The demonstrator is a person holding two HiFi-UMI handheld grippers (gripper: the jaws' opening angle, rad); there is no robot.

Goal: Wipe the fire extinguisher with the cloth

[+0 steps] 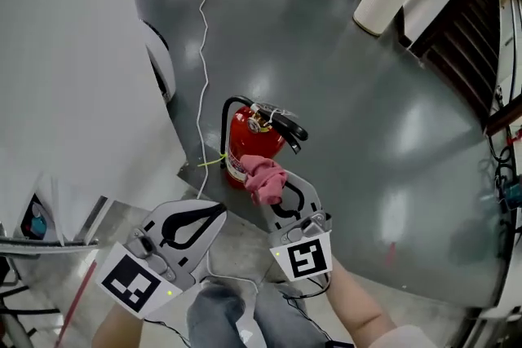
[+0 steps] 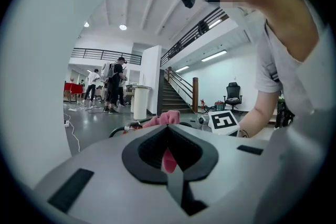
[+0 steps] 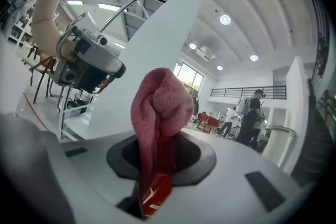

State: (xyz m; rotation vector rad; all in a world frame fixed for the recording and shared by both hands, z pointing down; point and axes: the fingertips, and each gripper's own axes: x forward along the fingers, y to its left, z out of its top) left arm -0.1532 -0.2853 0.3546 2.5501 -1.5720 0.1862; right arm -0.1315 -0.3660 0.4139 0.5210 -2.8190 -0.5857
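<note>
Cloth (image 1: 265,179), pink and bunched, sat clamped between the right gripper's (image 1: 275,193) closed jaws, bulging past their tips against the red fire extinguisher (image 1: 247,139) standing just ahead on the floor (image 1: 367,134). The left gripper (image 1: 218,212) had its jaws together, empty, tips short of the extinguisher.

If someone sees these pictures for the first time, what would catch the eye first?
The red fire extinguisher stands out most, upright on the grey floor beside the white wall. Next comes the pink cloth, bunched in the shut right gripper and held close in front of the extinguisher. The left gripper hangs shut and empty at the lower left.
</note>
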